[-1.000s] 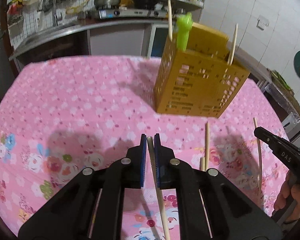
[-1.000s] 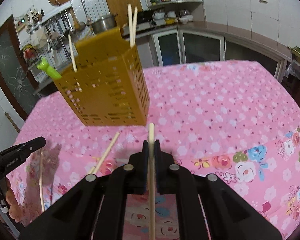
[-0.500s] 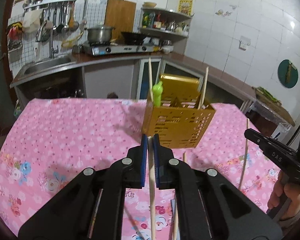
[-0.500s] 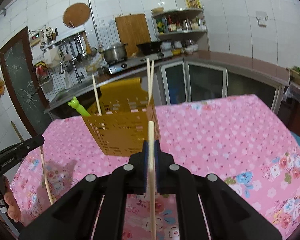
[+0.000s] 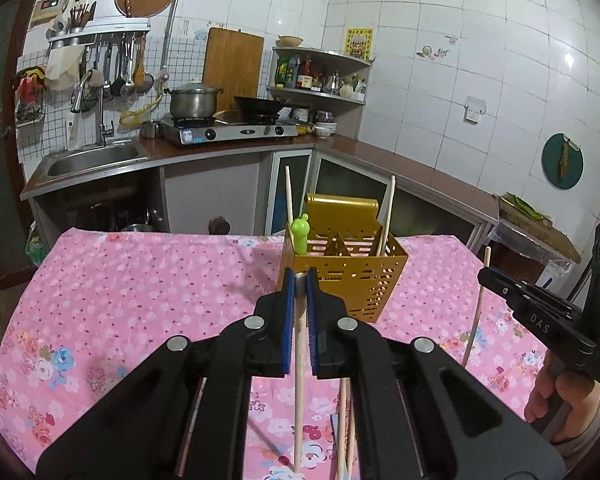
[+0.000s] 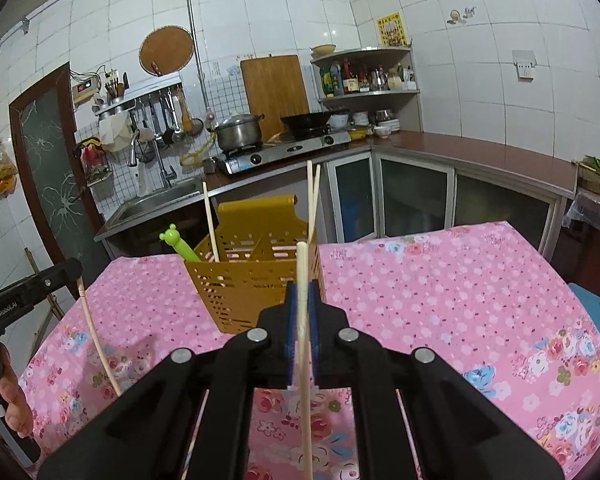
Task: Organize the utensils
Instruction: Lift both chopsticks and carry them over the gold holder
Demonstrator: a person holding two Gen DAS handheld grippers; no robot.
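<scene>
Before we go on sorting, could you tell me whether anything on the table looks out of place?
Yes: loose chopsticks lie on the pink tablecloth, outside the yellow holder where the other chopsticks stand.

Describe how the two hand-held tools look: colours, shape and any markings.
Both are black plastic with two arms, silver pivot screws and blue pads. The left tool reads "GenRobot.AI" on its side. The right tool reads "DAS" and shows a green light.
</scene>
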